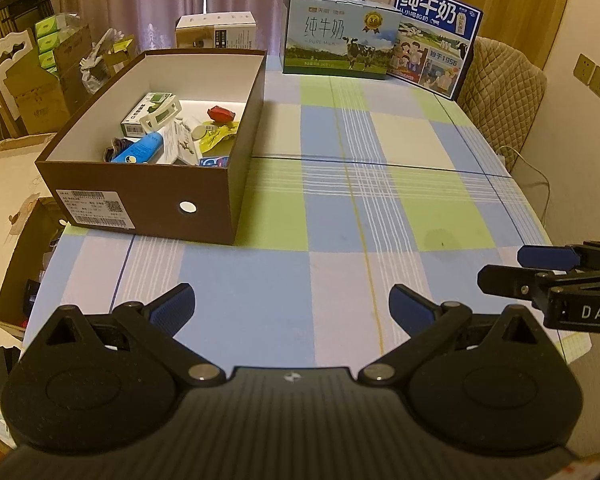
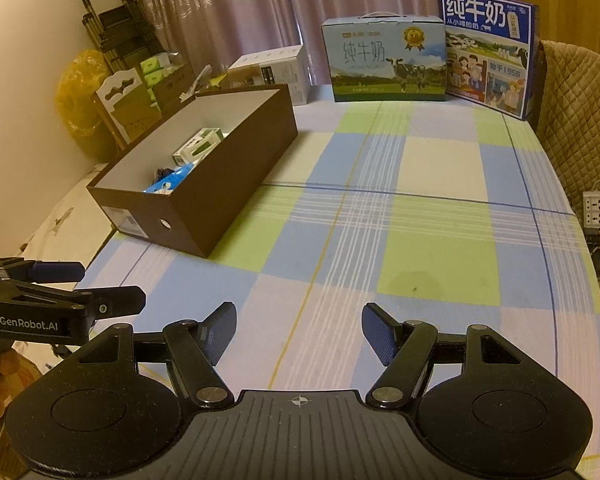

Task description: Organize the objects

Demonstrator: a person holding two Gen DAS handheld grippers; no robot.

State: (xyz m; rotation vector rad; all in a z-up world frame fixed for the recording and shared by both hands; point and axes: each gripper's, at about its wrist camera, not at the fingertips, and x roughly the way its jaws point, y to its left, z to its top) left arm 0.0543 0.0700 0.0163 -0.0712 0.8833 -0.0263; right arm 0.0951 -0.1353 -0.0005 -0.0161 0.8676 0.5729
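Observation:
A brown shoebox with a white inside stands on the left of the checked tablecloth; it also shows in the right wrist view. Inside it lie several small items: a blue tube, a green-and-white packet, a red object and a yellow wrapper. My left gripper is open and empty over the near table edge, below and right of the box. My right gripper is open and empty beside it, and shows at the right edge of the left wrist view.
Two milk cartons stand at the table's far edge, with a white box behind the shoebox. A quilted chair stands at the right. Cardboard boxes and clutter fill the floor on the left. A power strip lies at the right.

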